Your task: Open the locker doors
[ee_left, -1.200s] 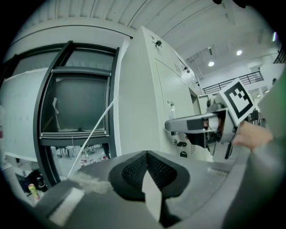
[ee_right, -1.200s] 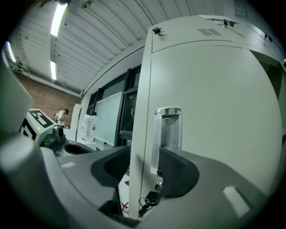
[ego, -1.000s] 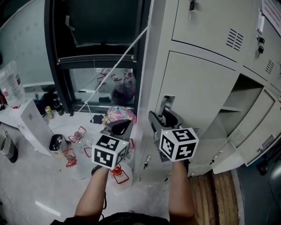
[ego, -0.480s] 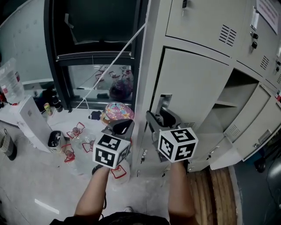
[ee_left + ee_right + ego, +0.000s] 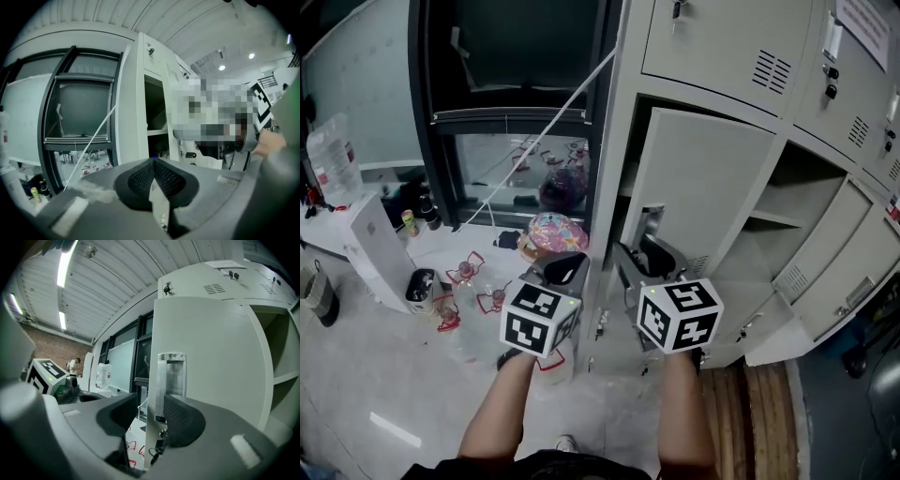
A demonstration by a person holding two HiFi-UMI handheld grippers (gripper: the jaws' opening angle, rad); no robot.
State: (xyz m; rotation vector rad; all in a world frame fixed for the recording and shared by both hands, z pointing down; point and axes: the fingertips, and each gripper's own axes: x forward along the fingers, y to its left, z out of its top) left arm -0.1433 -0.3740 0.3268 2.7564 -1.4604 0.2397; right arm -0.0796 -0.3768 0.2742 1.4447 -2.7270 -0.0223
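Note:
The middle locker door (image 5: 703, 187) stands ajar, with a dark gap along its left edge. Its metal handle recess (image 5: 652, 223) sits at that edge. My right gripper (image 5: 642, 255) straddles the edge just below the handle. In the right gripper view the door's edge (image 5: 151, 394) runs between the jaws of the right gripper (image 5: 150, 416). The right pad (image 5: 180, 420) lies against the door front, and a slit of background shows beside the left pad (image 5: 123, 414). These jaws have just been closing a little. My left gripper (image 5: 561, 270) hangs beside the locker; the left gripper (image 5: 153, 161) is shut and empty.
Another locker (image 5: 806, 216) to the right is open, its door (image 5: 839, 267) swung out. Water bottles with red handles (image 5: 459, 281), a colourful round object (image 5: 551, 234) and a white box (image 5: 370, 248) sit on the floor at left. A white cord (image 5: 553, 131) crosses the window.
The middle door has swung out from nearly closed to ajar. Both grippers have drawn back together, the right one staying at the door's edge.

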